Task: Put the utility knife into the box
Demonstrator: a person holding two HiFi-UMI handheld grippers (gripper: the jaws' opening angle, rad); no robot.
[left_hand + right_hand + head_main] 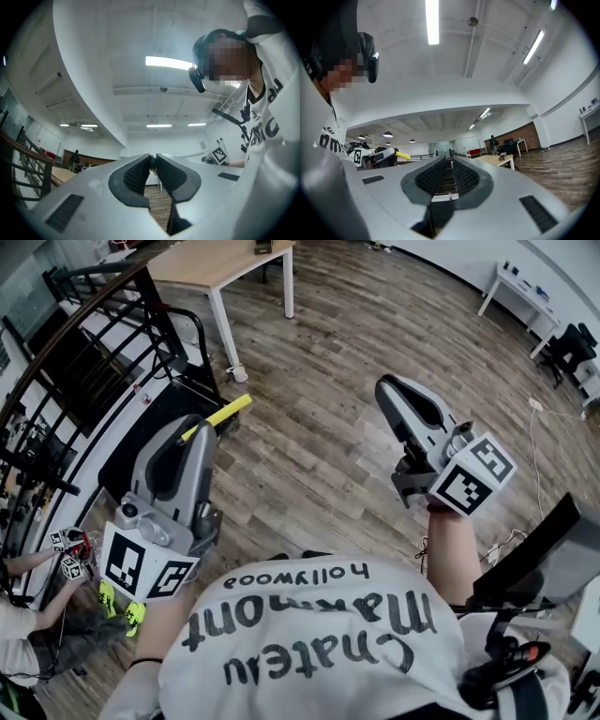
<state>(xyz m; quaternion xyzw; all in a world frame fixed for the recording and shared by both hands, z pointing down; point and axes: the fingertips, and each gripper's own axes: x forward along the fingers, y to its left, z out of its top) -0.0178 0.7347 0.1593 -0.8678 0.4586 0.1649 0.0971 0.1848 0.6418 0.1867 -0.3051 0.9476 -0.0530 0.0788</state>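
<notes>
Left gripper (199,427) is pinching the utility knife (225,414): a slim, straight yellow bar, smooth-looking, sticking out past the fingertips towards the far right. It is hanging in the air over the floor (356,343) on the left side, well apart from the right gripper (384,390). In the left gripper view the fingers (136,176) are pressing almost together, with only a small yellow sliver of the knife (154,171) showing between the black ribbed pads. The right gripper view is catching the same yellow bar (401,155) from the side, off to the left.

Right gripper's fingers (429,178) are standing slightly apart, holding nothing; the narrow gap is showing only the room behind. Both shells are smooth grey plastic, each carrying a black-and-white marker cube (473,474).

Floor is grey-brown wood planks. A table (225,263) with a pale wood top and white legs is standing at the far side; a black railing (84,334) is curving along the left.
</notes>
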